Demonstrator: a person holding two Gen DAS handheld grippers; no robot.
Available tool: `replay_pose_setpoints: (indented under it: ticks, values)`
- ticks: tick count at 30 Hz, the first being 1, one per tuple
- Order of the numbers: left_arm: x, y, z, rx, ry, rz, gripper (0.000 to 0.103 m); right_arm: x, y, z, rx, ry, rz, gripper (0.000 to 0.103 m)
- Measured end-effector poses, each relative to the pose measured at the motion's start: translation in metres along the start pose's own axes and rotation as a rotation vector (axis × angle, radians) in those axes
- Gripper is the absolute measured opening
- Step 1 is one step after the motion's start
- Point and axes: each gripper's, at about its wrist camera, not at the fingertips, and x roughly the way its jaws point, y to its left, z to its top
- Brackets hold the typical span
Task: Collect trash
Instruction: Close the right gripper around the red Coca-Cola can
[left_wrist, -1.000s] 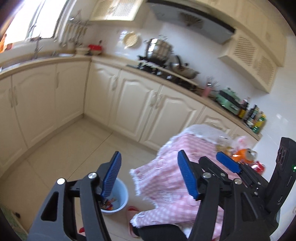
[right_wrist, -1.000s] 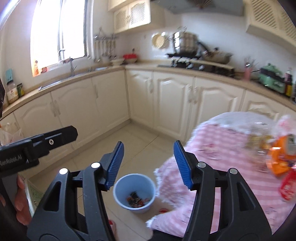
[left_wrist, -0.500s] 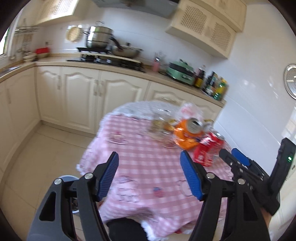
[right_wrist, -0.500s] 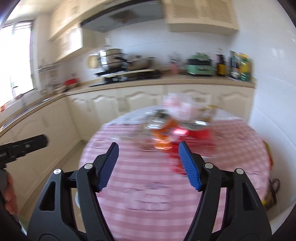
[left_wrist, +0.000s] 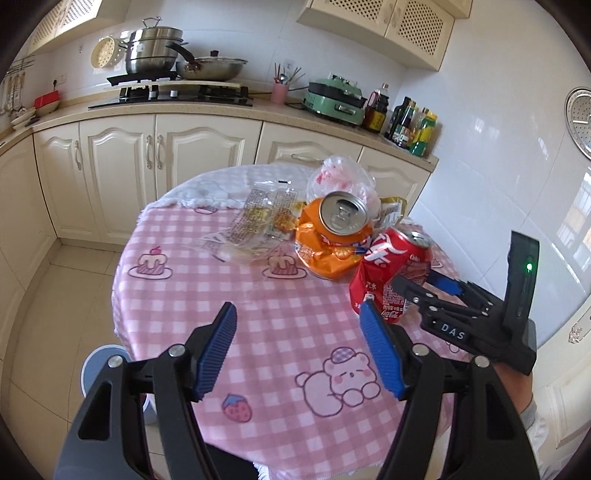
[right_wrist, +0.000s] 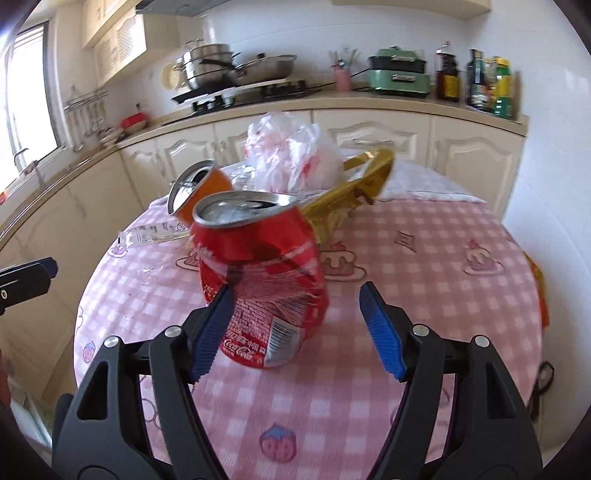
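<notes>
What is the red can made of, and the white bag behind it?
Red can: looks like thin painted metal, with a shiny silver top and dents in its side. White bag: seems thin plastic film, crinkled and partly see-through.

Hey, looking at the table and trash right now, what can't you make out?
- Blue bin: left wrist view, mostly behind the table edge and left gripper; contents unseen.
- Red can: right wrist view, motion-blurred, small print unreadable.
- Orange can: lower body lost in orange wrapper.
- Right gripper: open, can contact unclear.
</notes>
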Motion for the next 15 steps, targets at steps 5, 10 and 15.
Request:
replay_pose_setpoints:
  ticks: [5,10,15]
  values:
    - [0.017,-0.008,0.005,0.003,0.024,0.003,0.068,0.006,-0.004,0.009,-0.005,0.006,0.112,0.069]
    - [0.034,-0.015,0.012,-0.015,0.046,-0.022,0.068,0.001,-0.007,0.005,-0.011,0.02,0.163,0.051]
    - [0.059,-0.029,0.017,-0.017,0.068,-0.028,0.068,-0.018,-0.023,0.0,0.033,-0.019,0.136,0.021]
